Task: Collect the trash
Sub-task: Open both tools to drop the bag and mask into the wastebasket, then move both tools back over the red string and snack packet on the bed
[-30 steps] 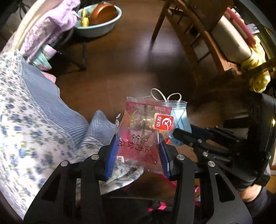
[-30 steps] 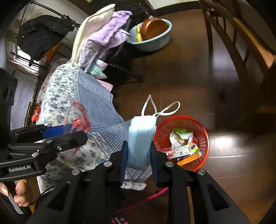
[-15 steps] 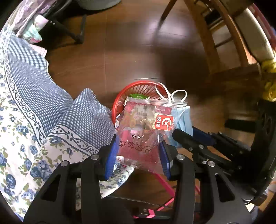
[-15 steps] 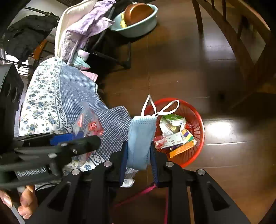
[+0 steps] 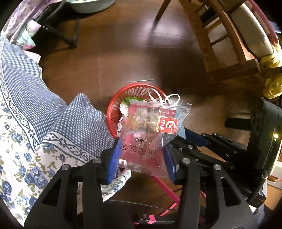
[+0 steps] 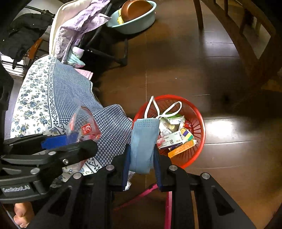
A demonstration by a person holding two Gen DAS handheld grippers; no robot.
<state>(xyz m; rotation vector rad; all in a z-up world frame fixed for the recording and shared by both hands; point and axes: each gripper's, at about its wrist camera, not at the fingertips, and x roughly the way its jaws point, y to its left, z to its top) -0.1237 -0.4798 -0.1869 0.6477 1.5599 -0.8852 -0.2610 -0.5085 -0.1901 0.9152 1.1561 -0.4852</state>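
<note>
The left gripper (image 5: 141, 155) was clamped on a red and clear snack wrapper (image 5: 151, 133), its blue pads pressing the lower part while the top of the packet stood up free. From the left wrist view the wrapper hung in front of a red mesh basket (image 5: 112, 112) on the dark wooden floor (image 5: 123, 52), hiding much of it. The right gripper (image 6: 141, 156) pinched a light blue face mask (image 6: 143, 141) between its fingers, the white ear loops (image 6: 155, 107) sticking up over the basket's near rim. The basket itself held crumpled packets and small cartons (image 6: 176, 137). A blue checked and flowered cloth (image 6: 58, 95) draped down just beside the basket on its left, one corner reaching the rim. Farther back sat a pale blue basin (image 6: 135, 22) with a brown bowl (image 6: 135, 8) in it, and wooden chair legs (image 5: 208, 40) stood off to the right.
</note>
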